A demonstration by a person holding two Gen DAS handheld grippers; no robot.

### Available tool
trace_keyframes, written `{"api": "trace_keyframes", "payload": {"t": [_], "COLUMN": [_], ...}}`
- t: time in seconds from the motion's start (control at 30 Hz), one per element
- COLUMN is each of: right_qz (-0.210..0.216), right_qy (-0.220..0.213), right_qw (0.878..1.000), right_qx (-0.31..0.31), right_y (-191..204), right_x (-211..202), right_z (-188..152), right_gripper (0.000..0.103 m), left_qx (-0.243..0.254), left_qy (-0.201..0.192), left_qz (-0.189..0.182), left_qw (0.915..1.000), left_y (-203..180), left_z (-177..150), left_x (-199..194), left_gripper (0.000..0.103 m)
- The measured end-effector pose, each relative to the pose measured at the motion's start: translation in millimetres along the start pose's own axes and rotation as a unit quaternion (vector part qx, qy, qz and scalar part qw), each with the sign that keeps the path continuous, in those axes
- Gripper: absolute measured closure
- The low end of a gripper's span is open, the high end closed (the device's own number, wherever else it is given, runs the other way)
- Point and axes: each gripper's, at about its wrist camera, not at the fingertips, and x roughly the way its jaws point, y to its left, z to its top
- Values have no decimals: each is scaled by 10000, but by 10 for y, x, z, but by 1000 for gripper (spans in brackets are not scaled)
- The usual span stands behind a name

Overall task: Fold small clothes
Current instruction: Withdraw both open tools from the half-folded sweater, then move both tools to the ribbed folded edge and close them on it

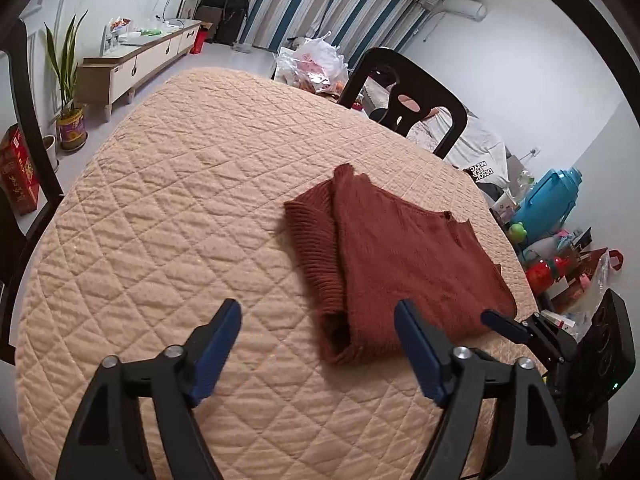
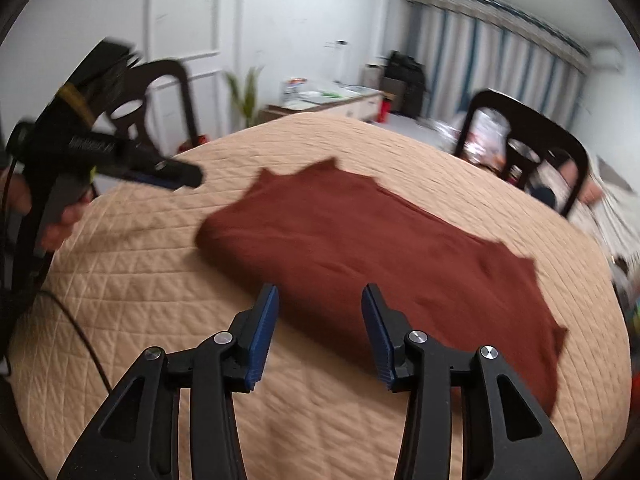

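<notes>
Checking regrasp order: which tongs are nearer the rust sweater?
Right. Right tongs hang open at the rust sweater near edge; left tongs open beside its folded corner. Neither holds it.

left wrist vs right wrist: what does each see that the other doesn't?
Left wrist only: the blue thermos and clutter by the table's right edge, a potted plant's pot, and the garment's ribbed hem showing under the folded layer.

Right wrist only: the hand holding the left gripper from the side, and a second black chair behind it.

Both: the rust-red sweater lying released on the quilted beige cover, both grippers open, the right gripper empty, striped curtains.
</notes>
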Motion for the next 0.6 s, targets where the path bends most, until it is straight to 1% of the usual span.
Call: {"api": "trace_keyframes", "payload": {"t": [0.07, 0.1, 0.13, 0.17, 0.2, 0.3, 0.5, 0.6], "right_qz": [85, 132, 150, 194, 275, 403, 195, 235], "right_qy": [18, 31, 62, 87, 78, 73, 169, 246], "right_qw": [9998, 9996, 9993, 9990, 9987, 9978, 9970, 9959], "right_qx": [-186, -264, -339, -397, -415, -531, -725, -842], "right_y": [138, 206, 259, 332, 375, 534, 705, 767], "right_x": [85, 114, 165, 231, 256, 335, 533, 586], "right_z": [45, 66, 82, 111, 118, 173, 285, 287], "right_gripper": [58, 54, 42, 38, 37, 37, 37, 37], "left_qx": [20, 10, -21, -71, -117, -194, -203, -201], "left_qy": [64, 99, 128, 155, 166, 184, 243, 309], "left_qz": [-18, -52, -98, -132, -159, -160, -196, -278], "left_qw": [10000, 9999, 9999, 9998, 9997, 9995, 9993, 9989], "left_y": [46, 72, 100, 131, 156, 237, 298, 312], "left_z": [0, 1, 5, 13, 22, 56, 152, 199], "left_x": [4, 5, 12, 20, 21, 26, 57, 104], "left_gripper": [18, 18, 18, 18, 18, 17, 16, 16]}}
